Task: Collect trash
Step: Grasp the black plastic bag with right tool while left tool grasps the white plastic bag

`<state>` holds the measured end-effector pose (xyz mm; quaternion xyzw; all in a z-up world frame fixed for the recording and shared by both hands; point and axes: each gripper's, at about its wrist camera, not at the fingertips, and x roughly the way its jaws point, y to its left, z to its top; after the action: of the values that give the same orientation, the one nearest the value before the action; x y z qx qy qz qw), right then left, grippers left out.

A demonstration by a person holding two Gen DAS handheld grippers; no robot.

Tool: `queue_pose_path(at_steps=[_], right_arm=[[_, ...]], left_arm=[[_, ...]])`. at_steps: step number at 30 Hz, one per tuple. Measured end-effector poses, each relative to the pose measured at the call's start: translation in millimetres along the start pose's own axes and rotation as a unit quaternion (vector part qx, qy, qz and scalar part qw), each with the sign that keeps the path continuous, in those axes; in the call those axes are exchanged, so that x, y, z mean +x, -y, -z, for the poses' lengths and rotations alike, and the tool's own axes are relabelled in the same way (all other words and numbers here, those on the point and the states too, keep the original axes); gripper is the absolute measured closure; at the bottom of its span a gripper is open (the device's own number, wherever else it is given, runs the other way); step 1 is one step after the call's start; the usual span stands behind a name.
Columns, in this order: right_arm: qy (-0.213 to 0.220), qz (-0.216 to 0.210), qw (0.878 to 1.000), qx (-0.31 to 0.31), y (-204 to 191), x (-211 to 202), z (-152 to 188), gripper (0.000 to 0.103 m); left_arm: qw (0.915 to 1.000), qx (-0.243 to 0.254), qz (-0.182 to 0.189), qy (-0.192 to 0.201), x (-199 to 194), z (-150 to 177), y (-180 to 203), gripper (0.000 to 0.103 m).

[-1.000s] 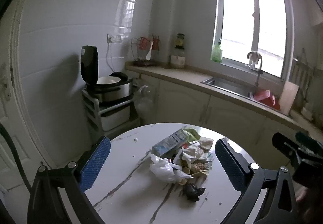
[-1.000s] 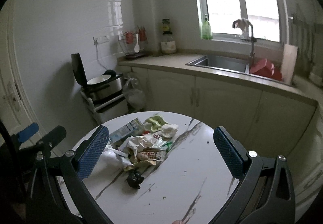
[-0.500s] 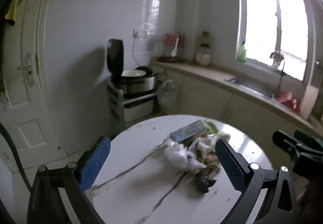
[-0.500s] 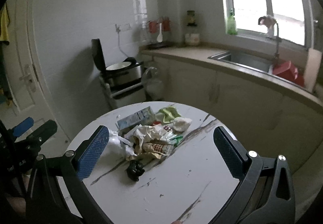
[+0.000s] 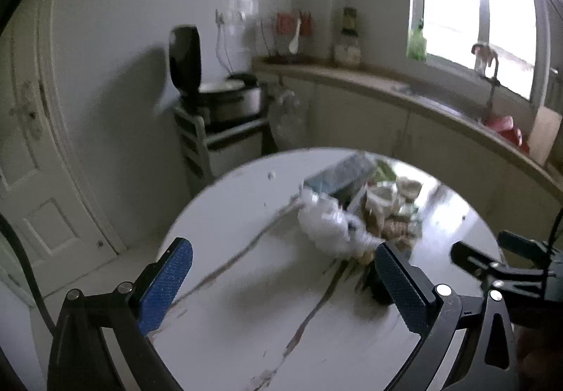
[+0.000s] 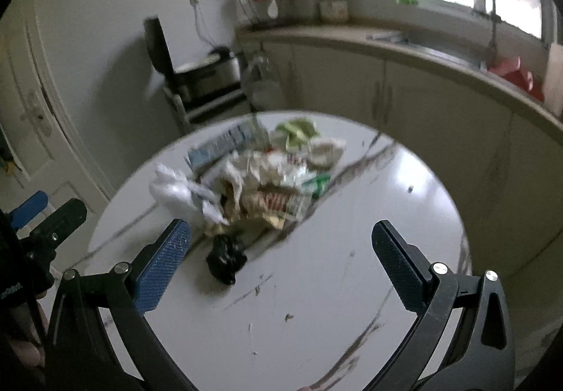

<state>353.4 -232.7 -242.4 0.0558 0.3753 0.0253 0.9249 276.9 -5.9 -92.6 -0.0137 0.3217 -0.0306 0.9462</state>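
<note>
Since both your tongs, left gripper & right gripper, hang wide apart w/ nothing held above the trash pile mid round table, a hasty scoop could scatter loose wrappers off the edge.

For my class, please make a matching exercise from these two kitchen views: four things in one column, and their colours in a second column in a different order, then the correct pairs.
Things:
1. crumpled bag nearest the right gripper
2. plastic bag at the left edge of the trash pile
3. wrapper at the far side of the pile
4. carton lying on the round table

Colours:
A. light blue
B. green
C. black
D. white

Pairs: 1-C, 2-D, 3-B, 4-A
</note>
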Motion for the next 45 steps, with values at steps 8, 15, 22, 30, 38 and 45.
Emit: queue_pose_path(at_steps=[8, 15, 22, 30, 38, 45], right_arm=[[-0.078, -0.002, 0.996, -0.030, -29, 59, 21, 0.016], [-0.122, -0.015, 0.990, -0.064, -48, 94, 33, 0.052], [-0.117, -0.021, 0.991, -0.064, -31, 88, 37, 0.071], [-0.103, -0.048, 0.993, -0.030, 4, 75, 28, 0.071], [-0.098, -0.058, 0.993, -0.020, 19, 73, 22, 0.071], [-0.086, -0.062, 0.994, -0.008, 27, 64, 17, 0.071]], left_arm=[[0.9989, -0.029, 0.002, -0.037, 46, -5, -30, 0.001], [0.9982, -0.026, 0.006, -0.054, 76, -18, -40, 0.001], [0.9977, -0.013, 0.025, -0.061, 100, -23, -20, 0.001], [0.9974, -0.014, 0.031, -0.063, 128, -33, 5, 0.001], [0.9945, -0.027, 0.051, -0.087, 173, -40, 24, 0.048], [0.9917, -0.038, 0.086, -0.089, 171, -36, 14, 0.066]])
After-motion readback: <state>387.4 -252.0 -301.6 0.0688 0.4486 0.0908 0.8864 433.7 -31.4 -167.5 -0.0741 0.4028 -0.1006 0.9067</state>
